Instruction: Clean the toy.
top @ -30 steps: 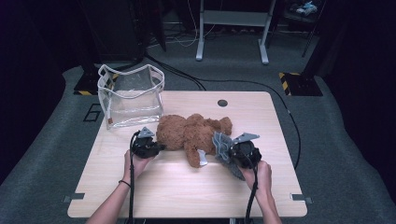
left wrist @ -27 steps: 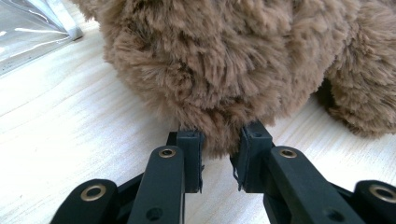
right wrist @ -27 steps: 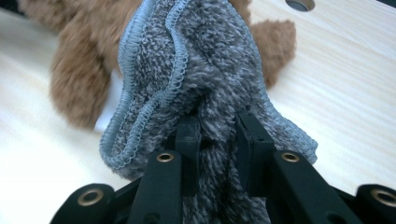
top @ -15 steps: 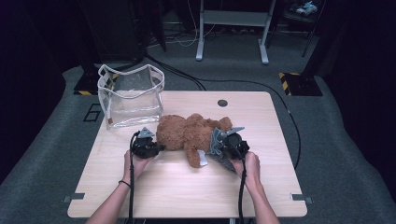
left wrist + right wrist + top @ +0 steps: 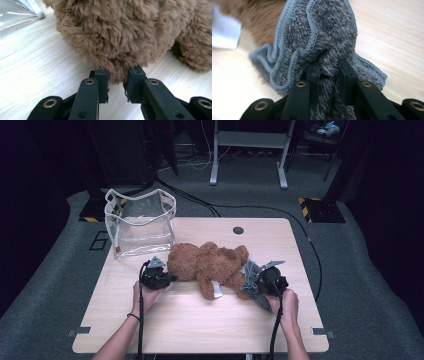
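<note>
High view: a shaggy brown teddy bear [image 5: 207, 265] lies mid-table beside a clear plastic bag [image 5: 140, 222], with 2 grippers at its ends. Left gripper view: the left gripper [image 5: 118, 79] pinches a tuft of plush between nearly closed jaws. Right gripper view: the right gripper [image 5: 329, 71] clamps bunched grey knit cloth [image 5: 322, 32] with stitched edges.

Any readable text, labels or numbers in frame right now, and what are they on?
"6": large grey digit on the floor mat left of the table.
White tag on the teddy bear: any print is too small to read.
Clear bag: no lettering visible.
</note>
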Demonstrator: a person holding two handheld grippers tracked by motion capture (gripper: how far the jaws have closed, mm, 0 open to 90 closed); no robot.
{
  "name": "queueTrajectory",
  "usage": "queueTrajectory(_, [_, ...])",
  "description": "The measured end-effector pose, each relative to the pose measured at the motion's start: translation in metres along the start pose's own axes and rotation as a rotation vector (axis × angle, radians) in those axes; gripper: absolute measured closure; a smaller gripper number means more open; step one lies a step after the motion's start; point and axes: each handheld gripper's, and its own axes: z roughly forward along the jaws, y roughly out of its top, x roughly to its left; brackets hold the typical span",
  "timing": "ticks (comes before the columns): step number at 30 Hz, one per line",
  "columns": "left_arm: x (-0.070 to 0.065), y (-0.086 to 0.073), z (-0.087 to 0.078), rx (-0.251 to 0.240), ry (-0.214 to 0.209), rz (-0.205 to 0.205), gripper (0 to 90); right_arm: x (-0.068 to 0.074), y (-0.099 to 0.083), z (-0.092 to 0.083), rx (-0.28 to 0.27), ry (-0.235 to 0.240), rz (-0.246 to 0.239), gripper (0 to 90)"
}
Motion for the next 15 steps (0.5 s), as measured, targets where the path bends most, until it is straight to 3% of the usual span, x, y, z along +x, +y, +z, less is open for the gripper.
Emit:
queueTrajectory(5, [-0.001, 0.001, 0.0, 0.004, 0.004, 0.003, 74.7, -0.005, 0.023, 0.0, -0.076, -0.001, 0.025, 73.3])
queueTrajectory(10, [-0.003, 0.001, -0.001, 0.005, 0.003, 0.007, 74.9, 0.008, 0.051, 0.023, -0.058, 0.027, -0.027, 72.4])
queueTrajectory(15, [-0.005, 0.0, 0.0, 0.006, 0.012, 0.012, 75.0, 0.015, 0.054, 0.045, -0.01, 0.079, 0.0, 72.3])
